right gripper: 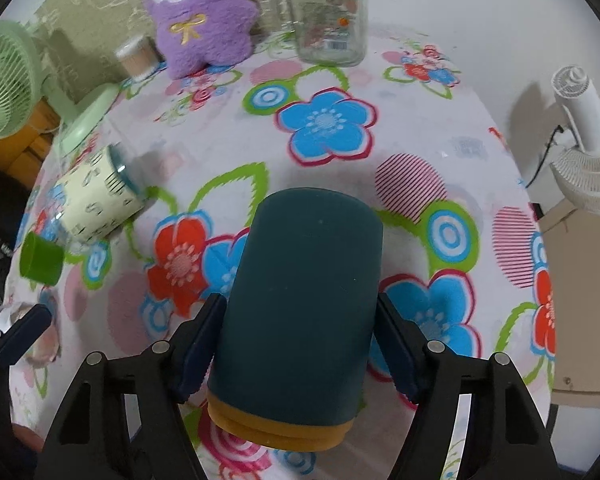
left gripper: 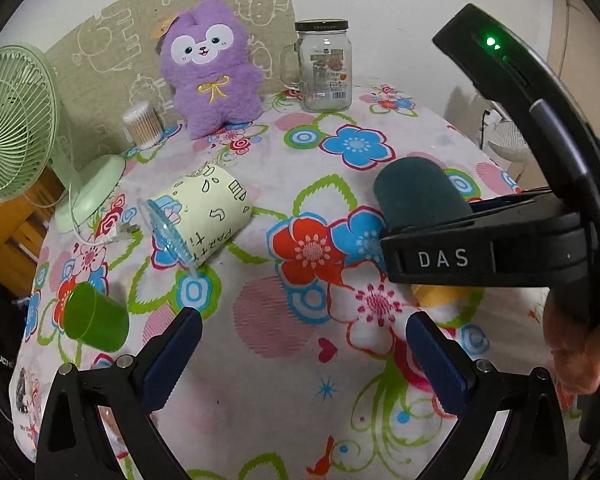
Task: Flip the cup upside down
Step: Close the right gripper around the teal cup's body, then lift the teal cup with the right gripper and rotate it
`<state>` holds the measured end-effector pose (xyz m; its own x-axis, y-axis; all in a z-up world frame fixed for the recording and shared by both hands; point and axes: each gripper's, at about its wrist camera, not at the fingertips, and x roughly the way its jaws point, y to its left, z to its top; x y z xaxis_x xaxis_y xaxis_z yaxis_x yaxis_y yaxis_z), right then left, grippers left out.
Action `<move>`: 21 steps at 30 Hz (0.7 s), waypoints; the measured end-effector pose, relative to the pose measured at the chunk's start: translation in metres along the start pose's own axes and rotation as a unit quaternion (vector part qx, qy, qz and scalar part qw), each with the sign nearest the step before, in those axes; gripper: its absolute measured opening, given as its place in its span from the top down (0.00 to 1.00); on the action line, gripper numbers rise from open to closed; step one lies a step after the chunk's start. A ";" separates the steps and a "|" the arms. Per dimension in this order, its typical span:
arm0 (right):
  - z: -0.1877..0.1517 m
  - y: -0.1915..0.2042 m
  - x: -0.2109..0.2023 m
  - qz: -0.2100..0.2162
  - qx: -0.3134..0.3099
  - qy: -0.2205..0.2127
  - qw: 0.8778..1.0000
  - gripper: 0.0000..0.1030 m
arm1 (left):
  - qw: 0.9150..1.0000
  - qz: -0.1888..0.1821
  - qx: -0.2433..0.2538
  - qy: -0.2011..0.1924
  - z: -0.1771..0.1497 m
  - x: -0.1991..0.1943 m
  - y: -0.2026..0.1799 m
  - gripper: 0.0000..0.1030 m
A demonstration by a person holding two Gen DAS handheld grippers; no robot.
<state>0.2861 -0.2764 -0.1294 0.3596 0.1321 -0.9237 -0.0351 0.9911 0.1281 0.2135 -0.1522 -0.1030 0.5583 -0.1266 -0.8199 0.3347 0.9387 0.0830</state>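
right tongs (right gripper: 300, 340) clamped on dark teal cylindrical cup with orange rim (right gripper: 304, 304), held above floral worktop (right gripper: 340, 80); left tongs (left gripper: 304, 344) apart, holding nothing.

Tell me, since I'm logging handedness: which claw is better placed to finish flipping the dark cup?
Right. The right claw already clamps the dark teal cup between its fingers, while the left claw hangs open over bare cloth.

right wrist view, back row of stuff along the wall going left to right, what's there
green fan → cotton swab jar → purple plush toy → glass mug jar → white fan off the table edge at far right
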 end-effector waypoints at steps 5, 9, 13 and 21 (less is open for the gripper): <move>-0.016 0.012 -0.012 0.038 -0.013 0.002 0.999 0.28 | 0.999 -0.028 -0.018 -0.010 -0.021 -0.030 0.009 0.00; -0.032 0.026 -0.029 0.062 -0.028 -0.005 0.998 0.28 | 0.998 -0.044 -0.038 -0.024 -0.043 -0.058 0.017 0.00; -0.053 0.043 -0.047 0.089 -0.042 -0.007 0.995 0.28 | 0.996 -0.062 -0.066 -0.028 -0.067 -0.082 0.028 0.00; -0.113 0.078 -0.062 0.112 -0.051 0.001 0.992 0.28 | 0.983 -0.090 -0.157 -0.021 -0.125 -0.121 0.060 0.00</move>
<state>0.1555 -0.2058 -0.1033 0.3298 0.3492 -0.8771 -0.2080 0.9331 0.2933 0.0710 -0.0406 -0.0698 0.5438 -0.3070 -0.7811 0.1833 0.9517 -0.2464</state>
